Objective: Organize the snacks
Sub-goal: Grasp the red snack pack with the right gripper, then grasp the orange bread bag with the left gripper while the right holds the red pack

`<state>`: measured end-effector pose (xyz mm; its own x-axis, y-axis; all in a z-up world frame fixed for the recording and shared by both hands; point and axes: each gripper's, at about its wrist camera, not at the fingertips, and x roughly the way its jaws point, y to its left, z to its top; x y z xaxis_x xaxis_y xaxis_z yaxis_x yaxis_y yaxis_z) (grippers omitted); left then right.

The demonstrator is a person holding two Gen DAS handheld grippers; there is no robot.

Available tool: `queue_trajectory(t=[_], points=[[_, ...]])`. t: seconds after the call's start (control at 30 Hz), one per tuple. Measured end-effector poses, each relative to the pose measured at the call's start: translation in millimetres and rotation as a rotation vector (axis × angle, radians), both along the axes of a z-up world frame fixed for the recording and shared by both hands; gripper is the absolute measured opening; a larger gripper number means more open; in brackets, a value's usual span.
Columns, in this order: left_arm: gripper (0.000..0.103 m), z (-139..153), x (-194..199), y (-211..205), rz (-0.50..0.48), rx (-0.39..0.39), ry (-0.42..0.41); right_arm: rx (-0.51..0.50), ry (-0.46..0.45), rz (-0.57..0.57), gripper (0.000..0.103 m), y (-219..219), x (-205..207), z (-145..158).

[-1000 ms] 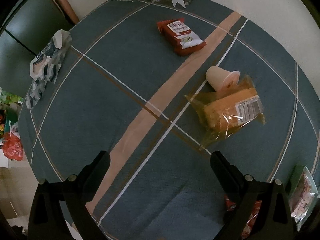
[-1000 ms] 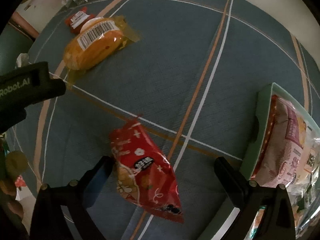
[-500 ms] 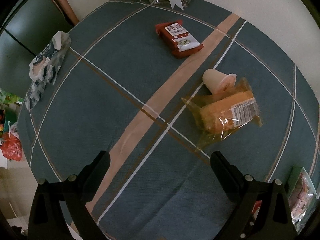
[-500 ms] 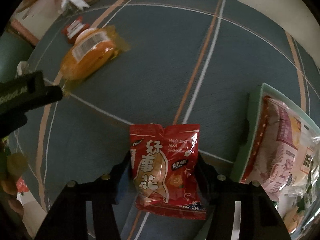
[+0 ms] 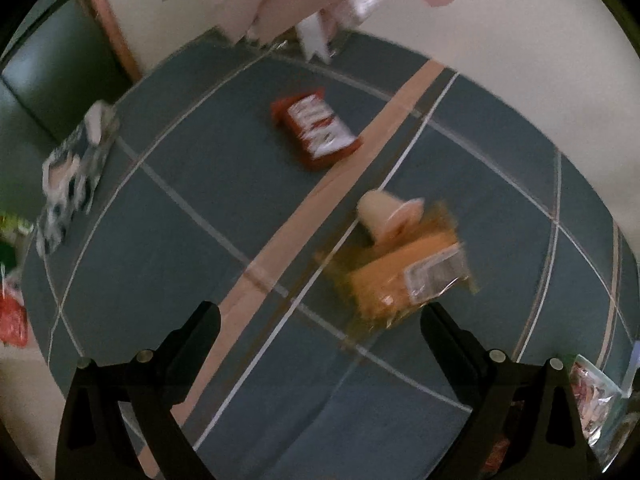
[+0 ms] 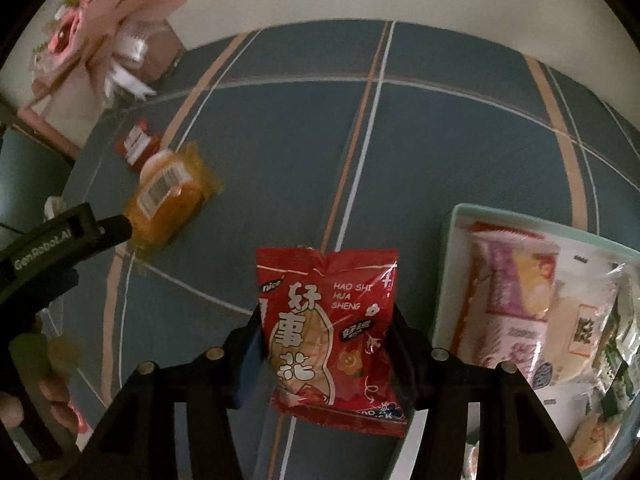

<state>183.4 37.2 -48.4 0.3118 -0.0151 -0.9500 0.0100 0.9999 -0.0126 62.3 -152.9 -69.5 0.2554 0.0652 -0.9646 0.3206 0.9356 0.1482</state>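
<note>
My right gripper (image 6: 326, 320) is shut on a red peanut snack bag (image 6: 330, 332) and holds it above the blue plaid tablecloth (image 6: 440, 128), left of a pale green tray (image 6: 444, 264) filled with several snack packs. My left gripper (image 5: 320, 320) is open and empty above the table. Ahead of it lie an orange bread pack with a barcode (image 5: 404, 280), a small jelly cup (image 5: 386, 214) and a red-white snack box (image 5: 316, 126). The bread pack (image 6: 168, 200) and red box (image 6: 138, 146) also show in the right wrist view, with the left gripper's body (image 6: 60, 240) at far left.
A pink bouquet (image 6: 96, 44) stands at the table's far edge. A blue-white wrapper (image 5: 72, 176) lies at the left rim of the table. The tray's corner (image 5: 596, 392) shows at lower right in the left wrist view. A pale wall lies beyond the table.
My right gripper closed on the red peanut bag and lifted it upright off the cloth. My left gripper moved forward toward the bread pack; its view is blurred.
</note>
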Motion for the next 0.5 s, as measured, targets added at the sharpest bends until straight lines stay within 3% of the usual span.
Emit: queue_trajectory(t=[0.3, 0.43, 0.5], points=[[0.098, 8.7, 12.1, -20.0, -0.101, -0.074, -0.117, 0.022, -0.038, -0.032, 0.058, -30.1, 5.1, 15.0], [0.081, -0.5, 15.1, -18.5, -0.132, -0.128, -0.113, 0.025, -0.028, -0.035, 0.058, -32.0, 11.7, 3.8], [0.08, -3.9, 16.0, -19.0, -0.138, -0.138, -0.122, 0.026, -0.022, -0.036, 0.058, -30.7, 13.2, -0.3]])
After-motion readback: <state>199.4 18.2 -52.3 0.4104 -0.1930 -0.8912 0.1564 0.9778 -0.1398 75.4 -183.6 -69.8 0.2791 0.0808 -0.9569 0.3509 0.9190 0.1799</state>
